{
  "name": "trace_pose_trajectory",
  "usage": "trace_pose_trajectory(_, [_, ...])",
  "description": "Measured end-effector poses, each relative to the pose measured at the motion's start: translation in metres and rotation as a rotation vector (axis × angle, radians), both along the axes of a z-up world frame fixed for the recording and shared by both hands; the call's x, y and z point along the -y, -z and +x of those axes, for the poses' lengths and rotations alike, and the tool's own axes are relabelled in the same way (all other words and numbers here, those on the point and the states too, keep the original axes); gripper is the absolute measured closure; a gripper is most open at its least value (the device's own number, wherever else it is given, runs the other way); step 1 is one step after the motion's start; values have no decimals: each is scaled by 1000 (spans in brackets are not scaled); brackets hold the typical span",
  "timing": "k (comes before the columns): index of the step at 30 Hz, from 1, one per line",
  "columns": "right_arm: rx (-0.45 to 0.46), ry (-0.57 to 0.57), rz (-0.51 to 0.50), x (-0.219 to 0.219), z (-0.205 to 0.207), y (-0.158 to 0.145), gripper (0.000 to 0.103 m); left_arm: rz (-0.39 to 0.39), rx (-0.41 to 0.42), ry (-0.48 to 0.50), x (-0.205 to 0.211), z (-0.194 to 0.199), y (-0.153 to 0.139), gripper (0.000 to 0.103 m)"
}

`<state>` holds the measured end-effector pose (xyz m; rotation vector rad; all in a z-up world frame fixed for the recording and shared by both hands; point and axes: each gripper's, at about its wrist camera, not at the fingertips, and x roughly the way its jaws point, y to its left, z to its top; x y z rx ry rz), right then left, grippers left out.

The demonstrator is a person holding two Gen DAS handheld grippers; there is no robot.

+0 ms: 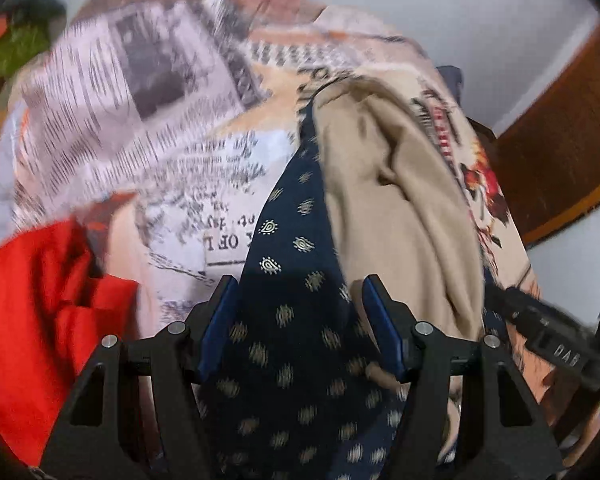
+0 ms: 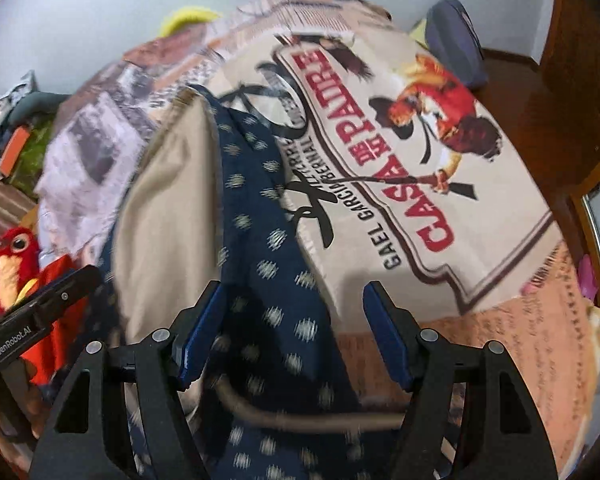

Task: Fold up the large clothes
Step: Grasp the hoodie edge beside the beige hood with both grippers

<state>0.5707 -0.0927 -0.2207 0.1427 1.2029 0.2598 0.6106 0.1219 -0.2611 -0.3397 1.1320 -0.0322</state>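
The garment [image 1: 292, 320], navy with a tan lining, lies bunched on the bed [image 2: 440, 152], running toward 12 o'clock between both tongs. It looks soft, light and floppy. Left tongs [image 1: 296, 320] and right tongs [image 2: 296, 328] stand open around it; pinch a hem edge.

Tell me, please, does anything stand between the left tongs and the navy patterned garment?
Nothing visible does: the navy patterned garment already runs between the open left tongs, with its beige lining bunched alongside on the printed blanket.
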Motion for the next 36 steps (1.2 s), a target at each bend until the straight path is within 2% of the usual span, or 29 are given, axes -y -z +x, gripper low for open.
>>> trace_pose_trajectory(5, [-3, 29, 46, 5, 11, 17, 36, -73, -26, -50, -9, 10, 28, 40])
trace_pose_trajectory(8, [20, -9, 40, 5, 9, 19, 43, -123, -13, -124, -20, 8, 36, 41])
trace_pose_trajectory(9, [22, -14, 41, 5, 9, 19, 50, -126, -10, -139, -21, 7, 36, 46])
trace_pose_trajectory(11, [15, -24, 66, 2, 9, 20, 79, -134, -6, -145, -21, 4, 34, 63])
trace_pose_trajectory(12, [-9, -37, 70, 0, 7, 19, 98, -142, -8, -136, -19, 4, 32, 80])
trace_pose_trajectory(13, [-10, -36, 58, -3, 6, 17, 99, -148, -15, -126, -17, 2, 29, 90])
trace_pose_trajectory(15, [4, -46, 37, -6, 3, 11, 99, -125, -12, -115, -14, -2, 21, 93])
trace_pose_trajectory(21, [77, -51, 99, 11, -24, -37, 100, -138, 58, -36, -9, -29, -30, 94])
trace_pose_trajectory(24, [119, -73, 104, 18, -44, -65, 100, -96, 108, 36, -1, -56, -64, 94])
trace_pose_trajectory(29, [173, -113, 115, 34, -95, -105, 100, -90, 166, 141, 8, -116, -110, 94])
trace_pose_trajectory(32, [183, -145, 117, 45, -133, -116, 100, -74, 186, 191, 13, -154, -122, 94])
trace_pose_trajectory(36, [172, -179, 114, 58, -174, -115, 100, -48, 171, 250, 18, -207, -118, 94])
